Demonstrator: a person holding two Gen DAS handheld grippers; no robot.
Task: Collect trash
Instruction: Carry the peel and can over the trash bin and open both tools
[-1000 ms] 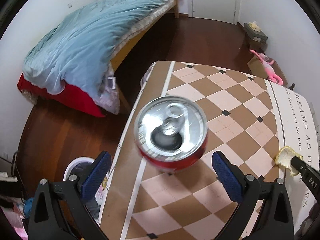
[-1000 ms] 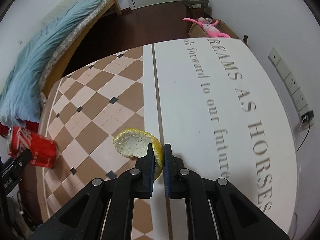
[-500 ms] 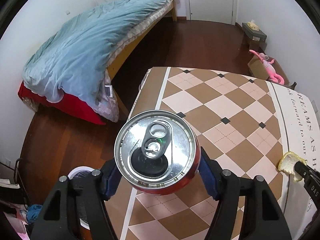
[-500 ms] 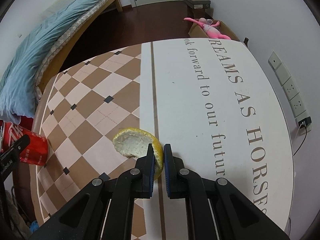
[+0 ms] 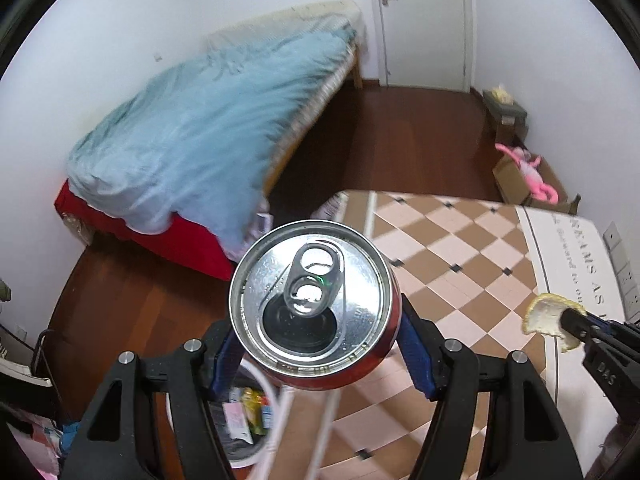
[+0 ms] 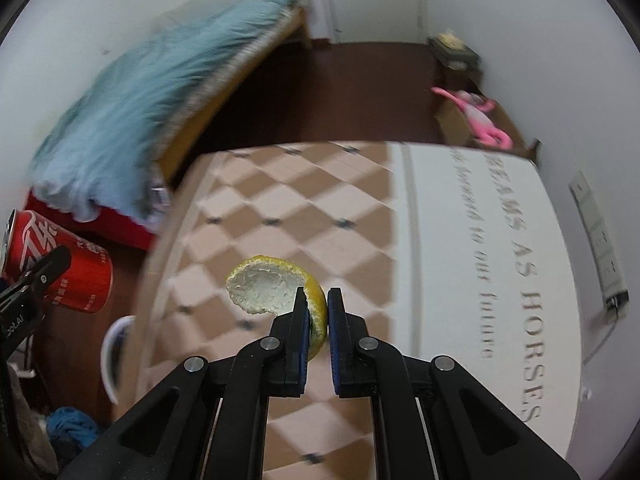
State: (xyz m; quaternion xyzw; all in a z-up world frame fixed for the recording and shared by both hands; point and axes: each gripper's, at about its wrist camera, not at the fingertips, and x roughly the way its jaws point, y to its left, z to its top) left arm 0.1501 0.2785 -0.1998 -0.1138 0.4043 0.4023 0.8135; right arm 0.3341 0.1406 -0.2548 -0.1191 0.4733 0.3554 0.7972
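Change since one second ago: the left tongs (image 5: pixel 316 344), then spread either side of the can standing on the counter, are now clamped on it; the can is lifted off the counter and held past its left edge. Right tongs and peel were low over the counter; now raised higher.

- Soda can (image 5: pixel 316 308), red, opened: one. Held between the blue pads (image 5: pixel 414 354) of the left tongs, above the floor and the bin.
- Citrus peel (image 6: pixel 276 286), yellow: one. Pinched in the right tongs (image 6: pixel 318 310), in the air above the checked cloth.
- Counter (image 6: pixel 460 240): one, checked and lettered cover.
- Waste bin (image 5: pixel 248 412), white rim: one, on the floor beside the counter.
- Bed (image 5: pixel 200 140), blue quilt: one.
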